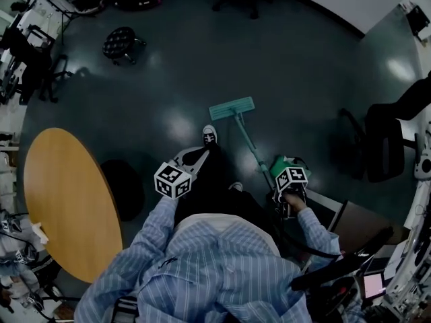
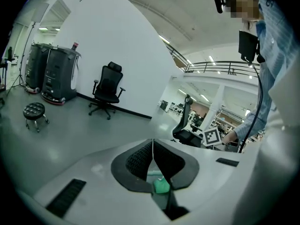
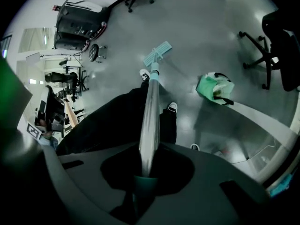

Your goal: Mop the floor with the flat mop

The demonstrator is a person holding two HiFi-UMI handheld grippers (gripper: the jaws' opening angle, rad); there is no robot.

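The flat mop has a teal head (image 1: 232, 108) lying on the dark floor ahead of the person's feet. Its silver handle (image 1: 250, 147) slants back to my right gripper (image 1: 277, 180), which is shut on the handle's upper part. In the right gripper view the handle (image 3: 150, 116) runs out from between the jaws of the right gripper (image 3: 146, 165) down to the mop head (image 3: 157, 53). My left gripper (image 1: 192, 159) is held at waist height left of the handle, apart from it. In its own view the left gripper (image 2: 152, 151) points level across the room, pads pressed together, holding nothing.
A round wooden table (image 1: 67, 200) stands close on the left. A green bag (image 3: 214, 88) lies on the floor by the right side. A black stool (image 1: 121, 42) is far left, and an office chair (image 1: 387, 140) and benches are at the right.
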